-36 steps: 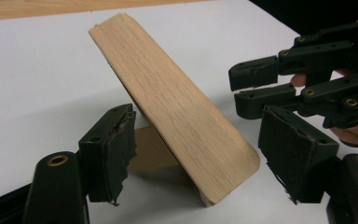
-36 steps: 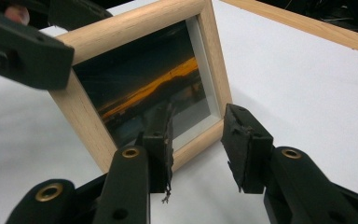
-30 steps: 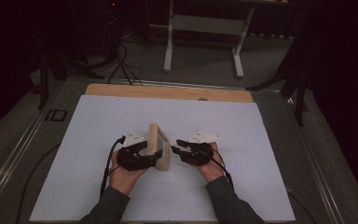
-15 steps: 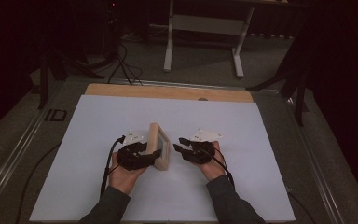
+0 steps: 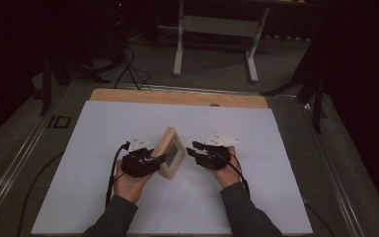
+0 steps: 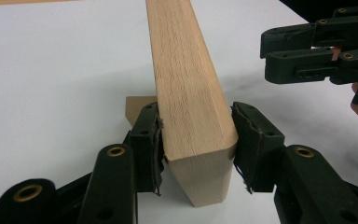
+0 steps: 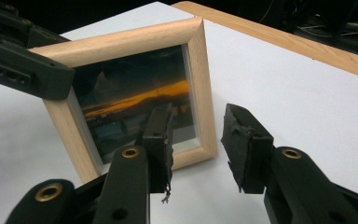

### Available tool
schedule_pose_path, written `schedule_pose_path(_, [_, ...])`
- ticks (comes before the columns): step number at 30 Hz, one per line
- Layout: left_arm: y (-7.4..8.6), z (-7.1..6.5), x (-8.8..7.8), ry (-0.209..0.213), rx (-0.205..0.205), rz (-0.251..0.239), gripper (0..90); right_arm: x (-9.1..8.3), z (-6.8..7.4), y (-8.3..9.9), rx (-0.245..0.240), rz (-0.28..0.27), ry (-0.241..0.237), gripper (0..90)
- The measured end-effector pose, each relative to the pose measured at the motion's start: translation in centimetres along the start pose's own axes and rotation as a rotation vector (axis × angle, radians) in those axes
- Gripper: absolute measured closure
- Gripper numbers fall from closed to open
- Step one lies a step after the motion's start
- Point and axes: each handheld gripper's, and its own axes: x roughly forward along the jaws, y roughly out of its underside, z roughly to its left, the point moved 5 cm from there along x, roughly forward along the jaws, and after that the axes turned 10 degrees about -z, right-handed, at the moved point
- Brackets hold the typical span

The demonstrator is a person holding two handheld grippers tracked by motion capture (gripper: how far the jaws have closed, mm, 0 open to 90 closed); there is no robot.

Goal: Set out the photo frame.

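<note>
A small light-wood picture frame (image 5: 170, 152) stands on edge on the white sheet, its glass face with a dark sunset picture (image 7: 135, 98) turned toward my right gripper. My left gripper (image 5: 159, 160) has just been closing on it. Its pads (image 6: 148, 140) now press both sides of the frame's near edge (image 6: 186, 93). A wooden prop (image 6: 135, 109) sticks out behind the frame. My right gripper (image 5: 193, 148) hovers just in front of the glass, its jaws (image 7: 196, 135) apart with nothing between them.
The white sheet (image 5: 276, 148) covers the table, with a wooden strip (image 5: 177, 96) along its far edge. A metal stand (image 5: 217, 29) and cables (image 5: 128, 64) lie on the floor beyond. Both forearms come in from the bottom.
The left jaws have closed in on the frame's edge. The frame's glass face shows a little more toward the right. Both hands have stayed in place.
</note>
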Motion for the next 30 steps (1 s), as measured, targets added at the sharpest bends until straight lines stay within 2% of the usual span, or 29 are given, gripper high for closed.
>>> schedule_pose_path(10, [-0.1,-1.0,0.3,-0.005,0.086,-0.017,57.3,0.3,-0.6,-0.6,0.013,-0.009,0.004,65.9])
schedule_pose_path(13, [-0.1,-1.2,0.3,-0.002,0.092,-0.017,57.9,0.3,-0.9,-0.8,0.012,-0.011,0.002,73.5])
schedule_pose_path(17, [-0.1,-1.4,0.4,0.001,0.103,-0.02,58.4,0.4,-1.1,-1.2,-0.006,-0.028,0.028,86.7])
schedule_pose_path(20, [-0.1,-1.5,0.4,0.002,0.11,-0.023,58.6,0.5,-1.3,-1.5,-0.012,-0.035,0.045,89.8])
schedule_pose_path(30, [0.2,-2.3,0.5,0.021,0.149,-0.029,59.9,0.9,-1.3,-3.2,-0.019,-0.064,0.048,90.0])
